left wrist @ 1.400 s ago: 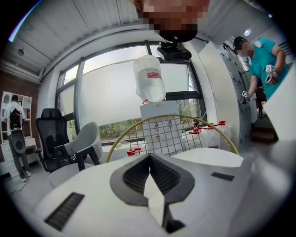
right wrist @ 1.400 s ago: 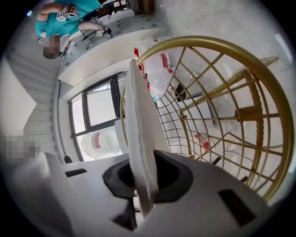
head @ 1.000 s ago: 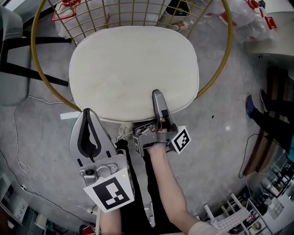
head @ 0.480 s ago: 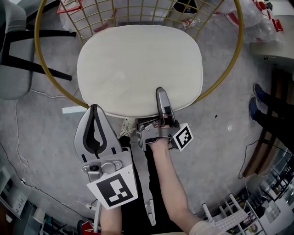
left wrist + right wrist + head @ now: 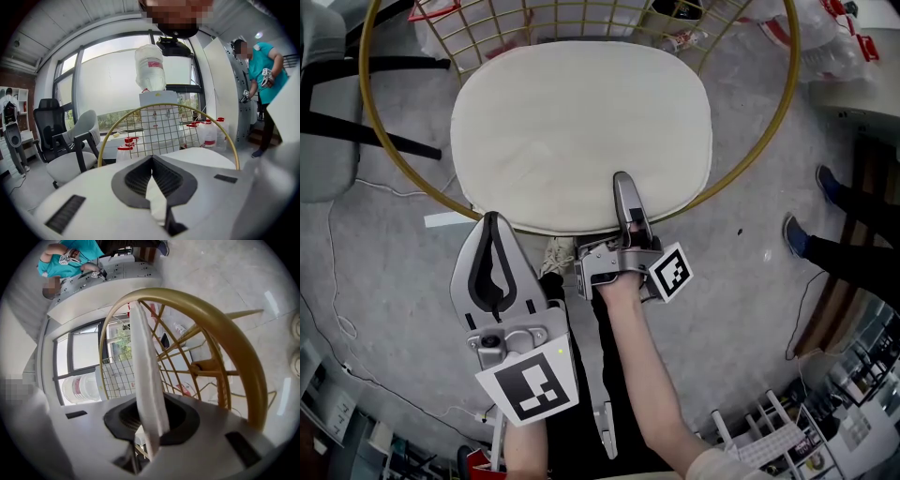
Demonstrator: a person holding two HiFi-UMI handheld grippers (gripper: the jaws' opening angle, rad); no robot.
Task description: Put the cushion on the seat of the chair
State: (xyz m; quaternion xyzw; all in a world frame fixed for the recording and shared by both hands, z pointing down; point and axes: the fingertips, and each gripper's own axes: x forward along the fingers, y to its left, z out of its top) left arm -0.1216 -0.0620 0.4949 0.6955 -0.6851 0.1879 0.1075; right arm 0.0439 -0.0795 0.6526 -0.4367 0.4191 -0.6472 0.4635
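Observation:
A white oval cushion (image 5: 581, 131) lies across the round gold wire chair (image 5: 780, 98). My right gripper (image 5: 622, 192) grips the cushion's near edge, right of middle. In the right gripper view the cushion's edge (image 5: 146, 380) runs between the pads, with the gold ring (image 5: 243, 362) beside it; the jaws are opening while the pads still touch it. My left gripper (image 5: 492, 221) sits at the cushion's near left edge, fingertips together and nothing held. In the left gripper view the cushion (image 5: 201, 157) and the chair's mesh back (image 5: 161, 129) lie just beyond its tips.
A grey chair (image 5: 323, 122) stands left of the gold one, with a black office chair (image 5: 49, 126) behind it. Water bottles (image 5: 206, 133) and a dispenser jug (image 5: 150, 68) stand behind the mesh back. A person in teal (image 5: 262, 70) stands at right. A cable (image 5: 337, 281) trails on the floor.
My right gripper has sunk a little with the cushion's near edge. The left gripper has stayed about where it was, at the cushion's front left.

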